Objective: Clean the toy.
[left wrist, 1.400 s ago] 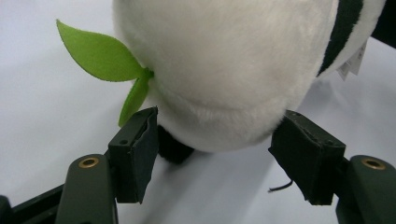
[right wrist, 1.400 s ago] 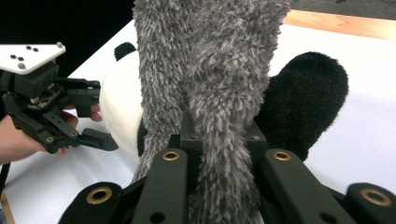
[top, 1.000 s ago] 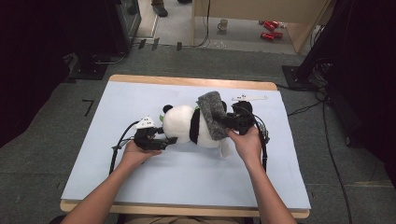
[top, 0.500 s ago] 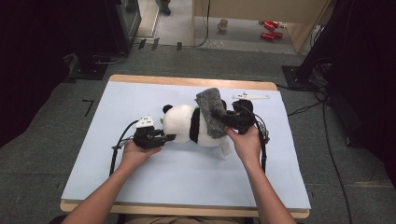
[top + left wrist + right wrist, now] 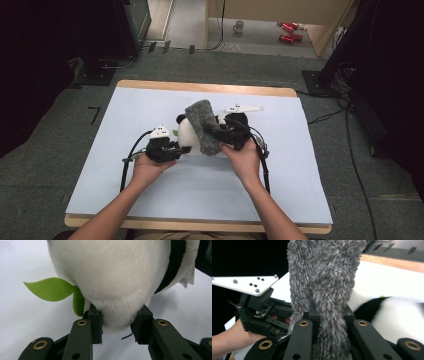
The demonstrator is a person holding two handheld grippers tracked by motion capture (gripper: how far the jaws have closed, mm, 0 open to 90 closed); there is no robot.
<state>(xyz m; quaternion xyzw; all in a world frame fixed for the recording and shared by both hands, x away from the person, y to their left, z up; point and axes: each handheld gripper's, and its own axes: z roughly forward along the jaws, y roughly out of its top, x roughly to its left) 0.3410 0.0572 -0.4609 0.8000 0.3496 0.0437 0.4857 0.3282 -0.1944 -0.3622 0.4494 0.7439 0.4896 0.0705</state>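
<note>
Pale blue table covering (image 5: 150, 200) lies under everything. Left gripper (image 5: 117, 326), jaws having just been closing, pinches the white plush panda toy (image 5: 117, 277) by its snout, beside a green felt leaf (image 5: 50, 288). Right gripper (image 5: 329, 322) is clamped on the grey fuzzy sock (image 5: 327, 272), draped over the panda mid-table.

From my seat it's a wooden table (image 5: 200, 88) with a pale blue mat (image 5: 150, 100), sitting on grey carpet (image 5: 45, 190). At 12 o'clock there's a mug (image 5: 239, 25) on the lighter floor, red cans (image 5: 287, 31) at 1, and cables (image 5: 350, 150) trailing at 3.
</note>
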